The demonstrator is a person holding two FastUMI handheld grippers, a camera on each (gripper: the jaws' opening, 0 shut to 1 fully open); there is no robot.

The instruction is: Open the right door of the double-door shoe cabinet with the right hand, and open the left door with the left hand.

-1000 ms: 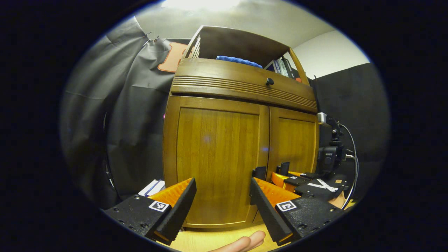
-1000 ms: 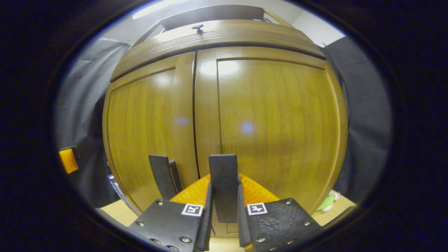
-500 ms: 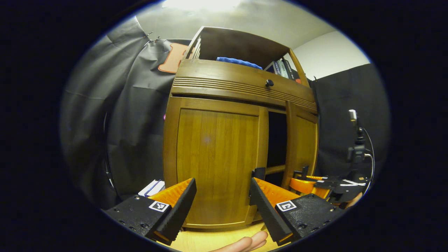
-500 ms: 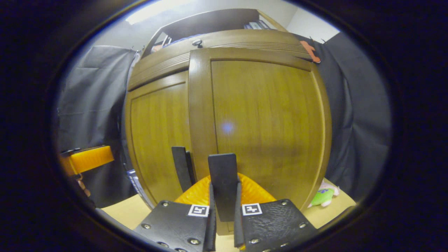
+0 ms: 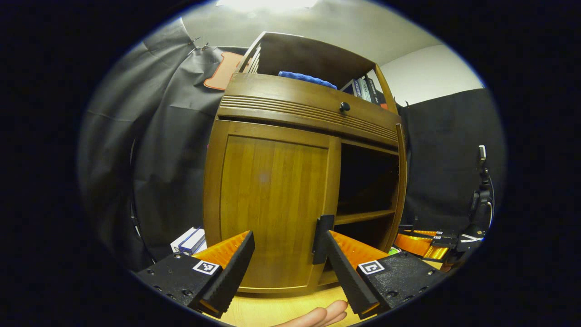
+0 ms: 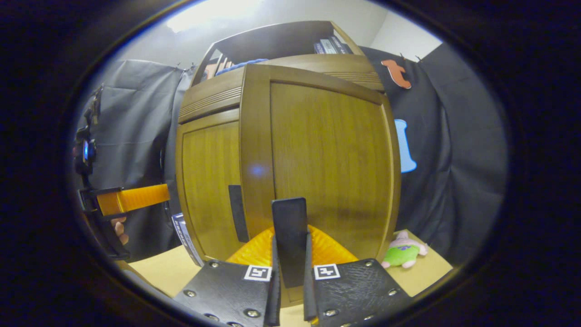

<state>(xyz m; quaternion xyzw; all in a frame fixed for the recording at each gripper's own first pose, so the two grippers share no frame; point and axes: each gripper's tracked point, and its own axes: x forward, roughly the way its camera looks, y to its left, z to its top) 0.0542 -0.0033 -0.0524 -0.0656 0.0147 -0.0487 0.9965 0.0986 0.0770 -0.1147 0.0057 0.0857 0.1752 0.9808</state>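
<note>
We see the cabinet (image 5: 277,181) on a pale wooden floor (image 5: 281,309), black cloth (image 5: 168,150) behind it. The right door (image 6: 327,163) stands swung out, its dark handle (image 6: 289,236) pinched in our right gripper (image 6: 289,290). The left door (image 5: 272,200) is closed; our left gripper (image 5: 286,268) gapes wide before it, holding nothing. A plush toy (image 6: 401,254) lies beside the cabinet, boxes (image 5: 188,239) on the other side.

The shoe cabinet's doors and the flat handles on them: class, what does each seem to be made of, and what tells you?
Left door and right door: seemingly wood or veneer, straight vertical grain, glossy varnish catching glare. Left door handle and right door handle: dark, matte, flat tabs, plastic or painted metal; the look leaves that open.
</note>
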